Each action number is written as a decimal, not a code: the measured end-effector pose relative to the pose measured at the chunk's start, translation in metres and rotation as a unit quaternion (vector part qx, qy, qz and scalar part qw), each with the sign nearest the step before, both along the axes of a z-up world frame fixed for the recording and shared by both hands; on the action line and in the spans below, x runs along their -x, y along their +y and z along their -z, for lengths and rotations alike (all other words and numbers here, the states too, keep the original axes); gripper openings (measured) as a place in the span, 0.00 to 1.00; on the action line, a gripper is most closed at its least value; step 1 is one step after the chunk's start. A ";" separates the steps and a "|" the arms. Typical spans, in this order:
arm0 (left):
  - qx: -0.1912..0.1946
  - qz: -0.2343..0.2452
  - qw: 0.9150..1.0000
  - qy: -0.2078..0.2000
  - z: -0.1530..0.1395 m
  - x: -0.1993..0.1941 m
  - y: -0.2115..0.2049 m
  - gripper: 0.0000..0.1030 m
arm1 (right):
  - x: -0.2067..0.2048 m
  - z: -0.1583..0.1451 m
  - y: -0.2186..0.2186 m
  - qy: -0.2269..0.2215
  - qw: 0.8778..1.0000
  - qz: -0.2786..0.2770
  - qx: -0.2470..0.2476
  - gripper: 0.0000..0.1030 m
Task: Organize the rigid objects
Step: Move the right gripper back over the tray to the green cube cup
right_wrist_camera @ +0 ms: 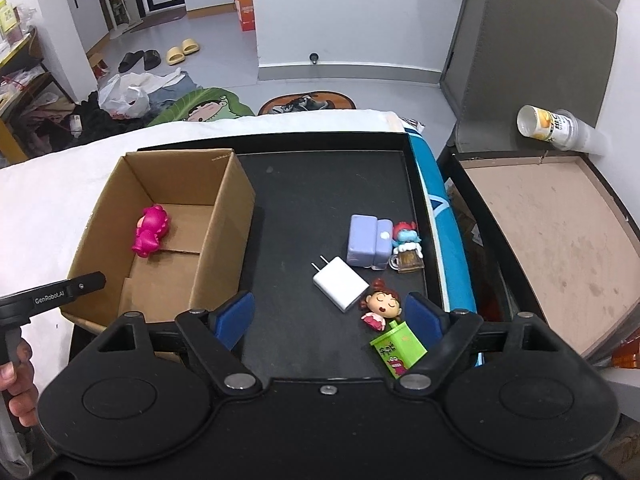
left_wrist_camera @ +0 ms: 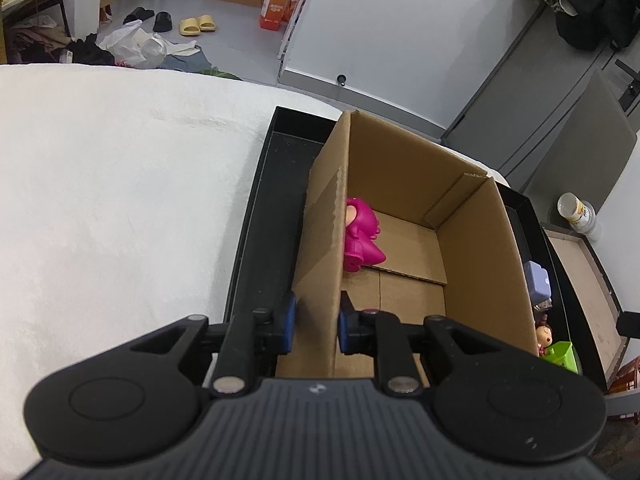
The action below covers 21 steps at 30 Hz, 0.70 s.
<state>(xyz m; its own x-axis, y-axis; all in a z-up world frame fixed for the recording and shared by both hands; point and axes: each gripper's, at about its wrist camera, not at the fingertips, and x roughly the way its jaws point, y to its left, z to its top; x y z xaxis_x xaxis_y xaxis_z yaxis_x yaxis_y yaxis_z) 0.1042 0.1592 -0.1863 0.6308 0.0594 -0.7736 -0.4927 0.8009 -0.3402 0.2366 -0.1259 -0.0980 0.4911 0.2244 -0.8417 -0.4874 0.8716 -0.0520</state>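
Note:
A cardboard box (right_wrist_camera: 224,216) stands at the left end of a black tray (right_wrist_camera: 320,184), with a pink toy figure (right_wrist_camera: 150,232) lying inside. My left gripper (left_wrist_camera: 317,324) is shut on the box's left wall (left_wrist_camera: 324,248), one blue pad on each side. My right gripper (right_wrist_camera: 330,316) hangs open above the tray's near edge. Ahead of it lie a white charger (right_wrist_camera: 340,282), a purple case (right_wrist_camera: 368,240), a small blue figure (right_wrist_camera: 406,236) and an amber bottle charm (right_wrist_camera: 408,260). A doll (right_wrist_camera: 380,306) and a green box (right_wrist_camera: 398,346) sit beside its right finger.
The tray rests on a white cloth (left_wrist_camera: 120,200). To the right is a brown-bottomed frame (right_wrist_camera: 540,232) with a tipped cup (right_wrist_camera: 548,126) behind it, and a grey chair back (right_wrist_camera: 532,48). A person's hand (right_wrist_camera: 16,376) holds the left gripper's handle.

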 end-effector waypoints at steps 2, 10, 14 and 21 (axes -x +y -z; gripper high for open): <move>-0.001 -0.002 1.000 0.004 0.001 -0.001 -0.001 0.19 | -0.002 0.000 -0.004 0.002 1.000 0.005 -0.001 0.79; -0.007 -0.024 1.000 -0.004 0.001 0.003 0.002 0.20 | -0.008 0.001 -0.016 0.020 1.000 0.021 -0.006 0.79; -0.021 -0.029 0.999 -0.006 -0.001 0.003 0.003 0.20 | -0.012 0.000 -0.021 0.028 0.999 0.027 -0.004 0.79; 0.030 -0.045 0.999 0.006 0.004 0.003 0.014 0.20 | -0.022 0.007 -0.030 0.058 0.998 0.037 0.006 0.79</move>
<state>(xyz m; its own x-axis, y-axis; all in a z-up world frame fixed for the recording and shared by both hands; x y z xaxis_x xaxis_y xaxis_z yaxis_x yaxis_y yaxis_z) 0.1014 0.1728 -0.1903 0.6165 0.0681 -0.7844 -0.5652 0.7318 -0.3807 0.2584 -0.1563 -0.1047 0.4051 0.1812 -0.8961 -0.4246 0.9054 -0.0089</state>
